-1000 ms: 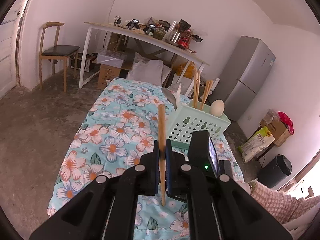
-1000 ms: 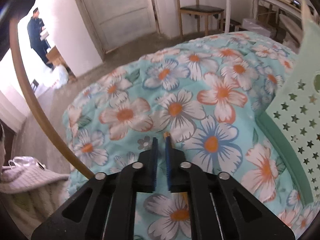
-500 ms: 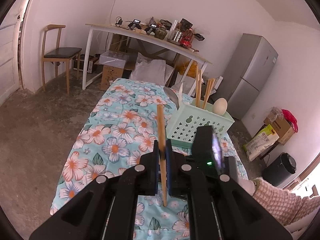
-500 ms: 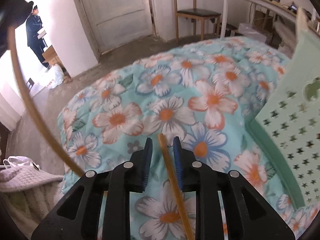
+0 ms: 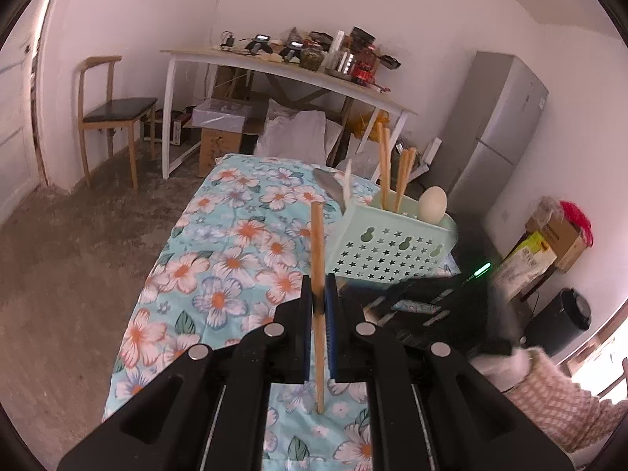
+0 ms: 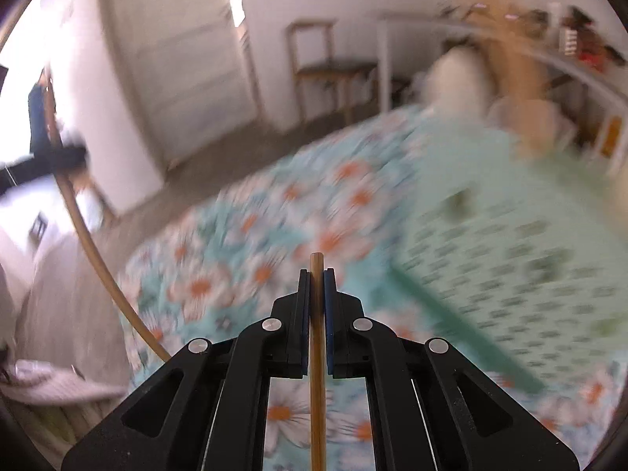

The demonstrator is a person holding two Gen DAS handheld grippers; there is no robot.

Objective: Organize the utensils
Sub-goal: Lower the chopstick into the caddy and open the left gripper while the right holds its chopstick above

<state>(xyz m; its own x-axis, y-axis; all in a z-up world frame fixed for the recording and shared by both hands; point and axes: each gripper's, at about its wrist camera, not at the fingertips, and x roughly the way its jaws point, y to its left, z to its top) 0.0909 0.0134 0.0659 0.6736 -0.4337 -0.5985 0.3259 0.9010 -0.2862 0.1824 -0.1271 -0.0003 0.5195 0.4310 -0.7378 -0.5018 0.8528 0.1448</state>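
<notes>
My left gripper [image 5: 318, 294] is shut on a wooden chopstick [image 5: 317, 251] held upright above the floral table [image 5: 219, 243]. A mint green utensil basket [image 5: 392, 243] stands ahead to the right, holding several chopsticks [image 5: 386, 165], a metal spoon [image 5: 331, 190] and a white spoon [image 5: 431, 204]. My right gripper [image 6: 317, 274] is shut on a second wooden chopstick [image 6: 317, 353] that runs back between the fingers. The basket [image 6: 510, 227] is blurred, close on its right. The right gripper [image 5: 412, 306] shows blurred in the left wrist view, near the basket.
A white side table [image 5: 282, 70] with clutter, a wooden chair [image 5: 114, 110], a grey fridge [image 5: 498, 133], boxes and a black bin [image 5: 557, 322] stand around. The right wrist view is motion-blurred; a door [image 6: 188, 70] and chair [image 6: 325, 70] lie beyond the table edge.
My right gripper opened around a chopstick on the cloth, closed on it and lifted it, swinging toward the basket. My left gripper rose slightly with its chopstick.
</notes>
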